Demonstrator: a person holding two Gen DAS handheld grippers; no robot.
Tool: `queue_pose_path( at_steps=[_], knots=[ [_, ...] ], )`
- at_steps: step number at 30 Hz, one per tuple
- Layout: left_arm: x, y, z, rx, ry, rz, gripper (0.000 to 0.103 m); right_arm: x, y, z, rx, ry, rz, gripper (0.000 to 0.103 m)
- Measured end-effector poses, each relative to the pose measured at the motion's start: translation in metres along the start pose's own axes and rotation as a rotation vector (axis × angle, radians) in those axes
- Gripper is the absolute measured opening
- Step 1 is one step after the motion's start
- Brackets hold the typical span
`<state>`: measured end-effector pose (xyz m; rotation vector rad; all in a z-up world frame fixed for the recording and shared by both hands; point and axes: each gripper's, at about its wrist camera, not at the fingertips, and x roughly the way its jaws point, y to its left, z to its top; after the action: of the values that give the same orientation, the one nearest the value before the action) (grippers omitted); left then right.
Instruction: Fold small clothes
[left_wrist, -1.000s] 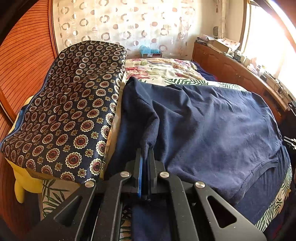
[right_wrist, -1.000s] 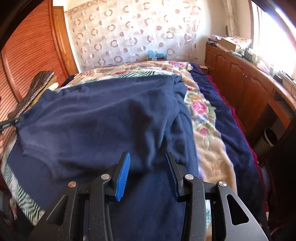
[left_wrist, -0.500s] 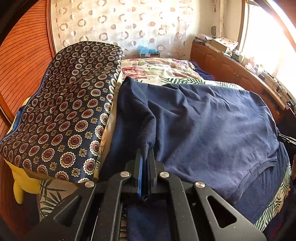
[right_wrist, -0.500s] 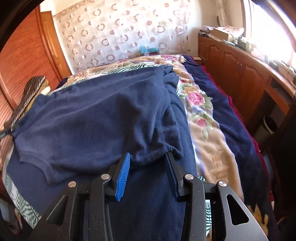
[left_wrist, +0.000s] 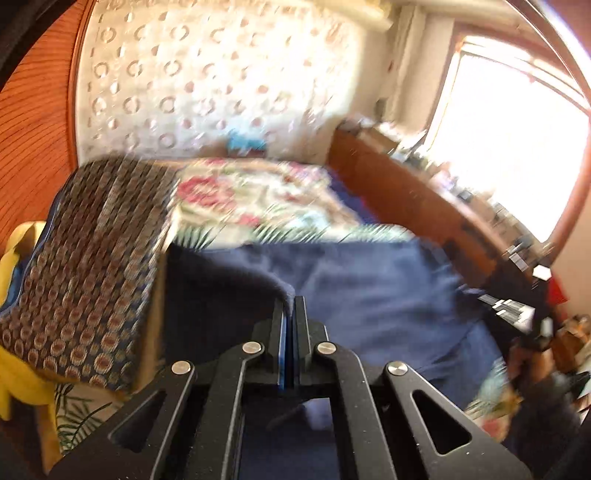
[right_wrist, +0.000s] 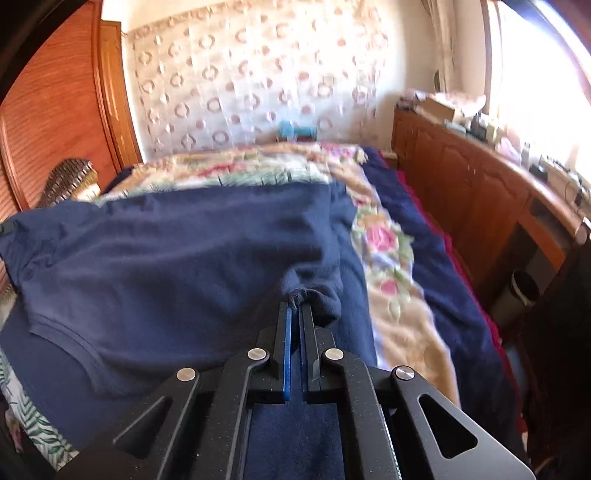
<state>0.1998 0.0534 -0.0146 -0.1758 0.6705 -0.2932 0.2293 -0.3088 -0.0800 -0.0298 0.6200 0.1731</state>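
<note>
The right gripper (right_wrist: 294, 308) has just closed on the navy garment's (right_wrist: 177, 258) cuff. The left gripper (left_wrist: 290, 301) has lifted its pinched edge off the bed (left_wrist: 258, 199).

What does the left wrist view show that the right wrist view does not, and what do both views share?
Only the left wrist view shows the yellow object beside the bed and the broad top of the patterned cushion. Only the right wrist view shows the bin on the floor by the wooden cabinets. Both show the navy garment on the floral bedspread, the circle-patterned curtain, and a claw shut on the garment's edge: left claw, right claw.
</note>
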Motion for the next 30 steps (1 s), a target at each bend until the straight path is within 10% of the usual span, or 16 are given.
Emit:
queue_pose_path(
  at_steps=[6,17,30],
  knots=[
    [-0.03,0.004,0.006,-0.014,-0.071,0.038,0.003,-0.048,0.007,0.012,-0.025,-0.081,0.023,0.003],
    [-0.016,0.109,-0.092,-0.265,0.054,0.117,0.003,-0.107,-0.008,-0.023,-0.007,-0.096,0.012,0.003],
    [-0.033,0.094,-0.097,-0.237,0.011,0.087,0.003,-0.13,0.003,-0.032,-0.003,-0.041,0.03,0.003]
  ],
)
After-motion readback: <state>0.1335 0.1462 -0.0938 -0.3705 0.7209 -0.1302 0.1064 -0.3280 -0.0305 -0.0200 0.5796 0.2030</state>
